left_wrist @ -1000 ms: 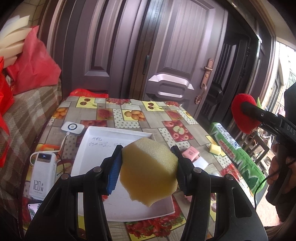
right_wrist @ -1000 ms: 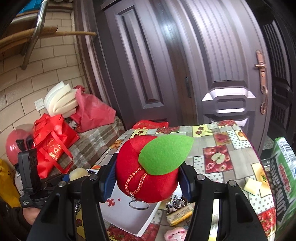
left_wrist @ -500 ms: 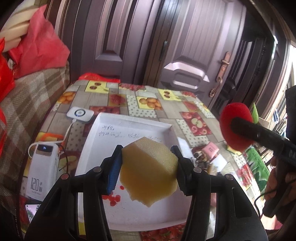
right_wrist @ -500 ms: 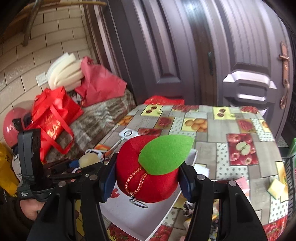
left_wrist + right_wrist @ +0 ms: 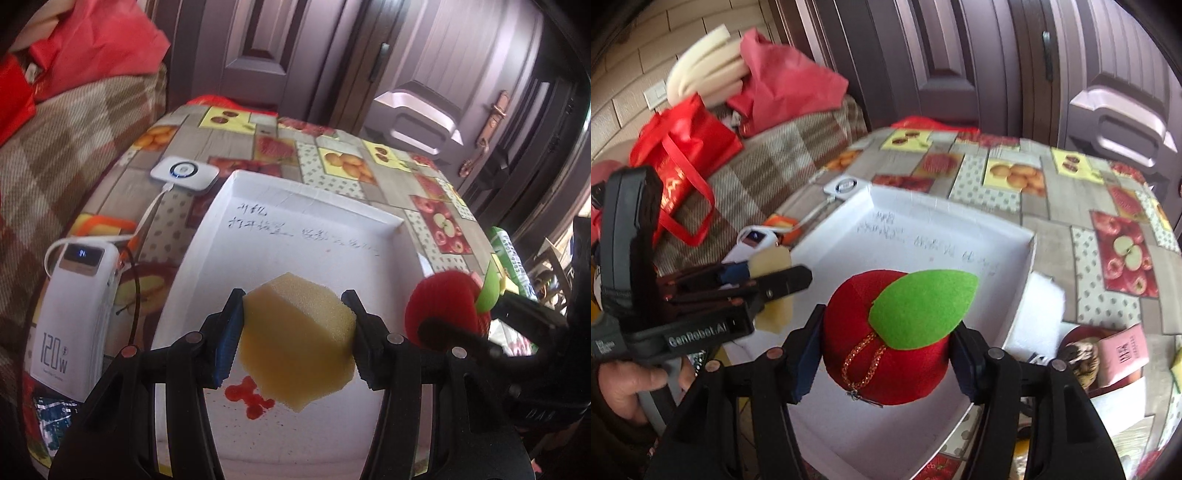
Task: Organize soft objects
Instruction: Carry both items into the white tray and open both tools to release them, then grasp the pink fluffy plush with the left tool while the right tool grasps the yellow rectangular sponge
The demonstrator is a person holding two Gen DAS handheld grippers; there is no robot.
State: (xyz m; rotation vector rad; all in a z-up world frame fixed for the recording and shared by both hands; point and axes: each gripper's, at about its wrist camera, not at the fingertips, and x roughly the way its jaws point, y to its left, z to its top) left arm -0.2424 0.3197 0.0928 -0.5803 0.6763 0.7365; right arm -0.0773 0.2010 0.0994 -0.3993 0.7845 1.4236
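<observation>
My left gripper (image 5: pixel 293 332) is shut on a yellow foam sponge block (image 5: pixel 295 343) and holds it above the near part of a white tray (image 5: pixel 314 192) with handwriting on its floor. My right gripper (image 5: pixel 886 339) is shut on a red plush apple (image 5: pixel 886 339) with a green felt leaf, above the same tray (image 5: pixel 1030 240). The apple also shows at the right of the left wrist view (image 5: pixel 443 310). The left gripper with the sponge (image 5: pixel 772 262) shows at the left of the right wrist view.
The tray lies on a table with a fruit-patterned cloth (image 5: pixel 343 162). A white power bank (image 5: pixel 74 310) and a small white device (image 5: pixel 184 173) lie left of the tray. A pink packet (image 5: pixel 1123 350) and small items lie right of it. A plaid sofa with red bags (image 5: pixel 679 155) stands left.
Both grippers have moved forward and down over the white tray, each still holding its object. The apple has come closer to the sponge.
</observation>
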